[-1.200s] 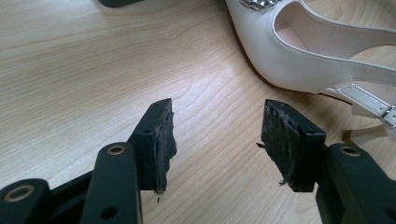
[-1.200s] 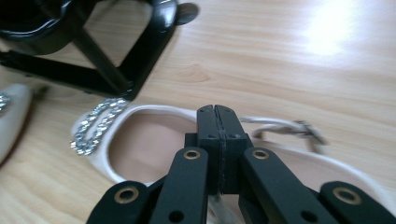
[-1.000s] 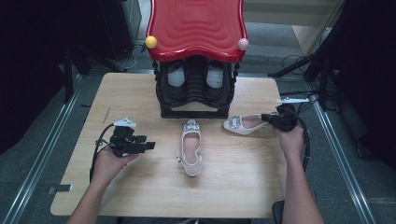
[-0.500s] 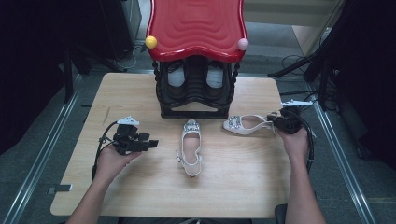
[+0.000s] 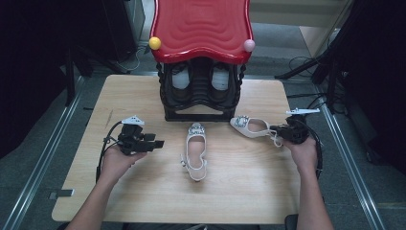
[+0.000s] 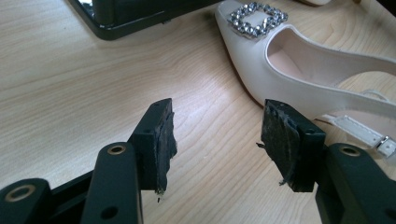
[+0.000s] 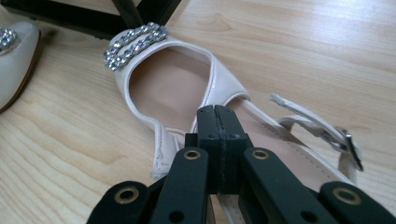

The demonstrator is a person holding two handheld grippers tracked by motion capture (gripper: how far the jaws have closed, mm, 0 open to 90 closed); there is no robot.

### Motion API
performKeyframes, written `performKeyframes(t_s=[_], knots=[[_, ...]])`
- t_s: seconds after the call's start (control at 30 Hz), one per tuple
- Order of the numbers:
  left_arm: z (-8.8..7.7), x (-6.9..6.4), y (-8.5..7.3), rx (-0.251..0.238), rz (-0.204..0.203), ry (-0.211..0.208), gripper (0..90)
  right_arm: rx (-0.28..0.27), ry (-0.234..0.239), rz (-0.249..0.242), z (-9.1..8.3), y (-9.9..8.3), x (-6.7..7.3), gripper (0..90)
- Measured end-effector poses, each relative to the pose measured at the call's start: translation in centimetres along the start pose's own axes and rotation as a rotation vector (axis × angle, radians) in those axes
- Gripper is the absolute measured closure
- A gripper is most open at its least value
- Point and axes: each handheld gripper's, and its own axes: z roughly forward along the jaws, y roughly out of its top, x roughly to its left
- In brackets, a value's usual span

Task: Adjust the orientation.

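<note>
left tongs (image 5: 158,143) sit low over the counter (image 5: 239,191), in the person's left hand (image 5: 117,160), jaws spread with nothing between them. in the left gripper view only bare wood lies between the two worn black pads (image 6: 161,140). ahead of these tongs and to their right lies the middle shoe (image 5: 195,151), a cream slingback with a rhinestone buckle (image 6: 254,18) on its pointed toe, clear of the jaws. its toe points toward the black shoe rack (image 5: 198,103), the heel strap toward the person. the rack's black base (image 6: 126,18) lies beyond the left tongs, a little to their left.

rack stands at the far middle of the counter under a red wavy top (image 5: 201,26), with a yellow ball (image 5: 154,43) and a pink ball (image 5: 249,45) at its front corners. a pair of dark shoes with white lining (image 5: 198,79) stands inside.

right tongs (image 5: 276,133), in the right hand (image 5: 301,151), are pressed together. in the right gripper view the pads meet flush, low over the heel end of the second shoe (image 5: 251,127), at the rear edge of its opening; whether they pinch the edge or strap i cannot tell. this shoe lies just ahead of the tongs, buckle (image 7: 135,44) at the far end, toe toward the rack's right foot, loose ankle strap (image 7: 322,128) to the right of the tongs. the tip of the middle shoe shows to their far left.
</note>
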Motion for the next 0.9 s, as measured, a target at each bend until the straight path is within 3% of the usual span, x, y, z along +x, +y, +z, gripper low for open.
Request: performKeyframes(t_s=[0.3, 0.43, 0.6, 0.8, 0.9], knots=[[0.7, 0.0, 0.7, -0.003, 0.009, -0.017, 44.3, 0.009, 0.042, 0.024, -0.3, -0.6, 1.0, 90.0], [1.1, -0.1, 0.9, 0.012, 0.014, -0.022, 44.4, -0.043, 0.119, 0.065, -1.0, -0.6, 1.1, 90.0], [1.3, -0.1, 1.1, 0.015, 0.022, -0.025, 44.4, -0.05, 0.077, 0.027, -1.1, -0.6, 1.5, 85.3], [1.2, -0.1, 1.1, 0.013, 0.018, -0.023, 44.4, -0.095, 0.075, 0.005, -2.0, -0.4, 1.5, 78.4], [1.2, -0.1, 1.1, 0.016, 0.019, -0.022, 44.4, -0.089, 0.089, -0.014, -1.7, -0.3, 1.7, 75.2]])
